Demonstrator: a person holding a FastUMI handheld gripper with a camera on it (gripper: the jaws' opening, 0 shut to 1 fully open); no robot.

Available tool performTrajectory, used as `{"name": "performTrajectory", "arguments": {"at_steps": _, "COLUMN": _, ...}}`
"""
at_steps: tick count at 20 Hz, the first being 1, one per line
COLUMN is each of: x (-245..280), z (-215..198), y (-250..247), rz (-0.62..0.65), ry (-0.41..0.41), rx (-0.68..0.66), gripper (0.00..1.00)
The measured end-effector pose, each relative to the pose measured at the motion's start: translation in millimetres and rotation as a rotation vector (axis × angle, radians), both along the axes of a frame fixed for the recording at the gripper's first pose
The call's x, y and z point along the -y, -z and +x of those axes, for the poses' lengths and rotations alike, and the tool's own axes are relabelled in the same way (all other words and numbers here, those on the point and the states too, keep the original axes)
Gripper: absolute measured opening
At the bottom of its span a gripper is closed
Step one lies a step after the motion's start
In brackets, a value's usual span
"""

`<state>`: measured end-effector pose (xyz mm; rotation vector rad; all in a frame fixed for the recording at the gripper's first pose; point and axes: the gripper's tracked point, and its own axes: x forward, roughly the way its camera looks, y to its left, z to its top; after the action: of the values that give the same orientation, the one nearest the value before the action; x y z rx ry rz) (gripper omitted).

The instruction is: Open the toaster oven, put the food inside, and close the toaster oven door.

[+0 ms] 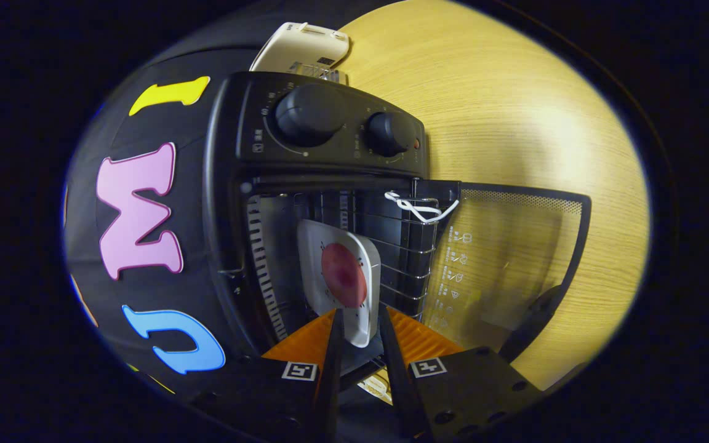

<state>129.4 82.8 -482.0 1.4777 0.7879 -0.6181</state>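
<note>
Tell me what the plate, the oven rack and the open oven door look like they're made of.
Plate, pinched by the gripper: likely glazed ceramic or melamine; white, smooth sheen. Rack: bare metal wire, thin shiny bars. Door: clear glass in a dark frame; the wood-grain table shows through.

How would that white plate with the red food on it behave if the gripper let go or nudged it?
The plate looks rigid, so it should slide rather than flex. It sits between the fingers of the gripper, over the wire rack inside the toaster oven; smooth on thin wires, it could skid or tilt. The round food looks flat, probably unlikely to roll.
</note>
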Motion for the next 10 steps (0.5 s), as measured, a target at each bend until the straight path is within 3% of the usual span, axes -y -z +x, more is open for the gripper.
{"name": "performTrajectory", "arguments": {"at_steps": 2, "x": -7, "z": -19, "y": -21, "rz": -0.068, "ry": -0.148, "rx": 0.031, "gripper": 0.41}}
{"name": "performTrajectory", "arguments": {"at_steps": 4, "x": 1, "z": -44, "y": -40, "rz": -0.19, "ry": -0.289, "rx": 0.035, "gripper": 0.87}}
{"name": "performTrajectory", "arguments": {"at_steps": 5, "x": 5, "z": -60, "y": -45, "rz": -0.236, "ry": -0.334, "rx": 0.023, "gripper": 0.97}}
{"name": "performTrajectory", "arguments": {"at_steps": 8, "x": -7, "z": -100, "y": -57, "rz": -0.314, "ry": -0.52, "rx": 0.0, "gripper": 0.99}}
{"name": "performTrajectory", "arguments": {"at_steps": 10, "x": -17, "z": -128, "y": -52, "rz": -0.426, "ry": -0.714, "rx": -0.021, "gripper": 0.99}}
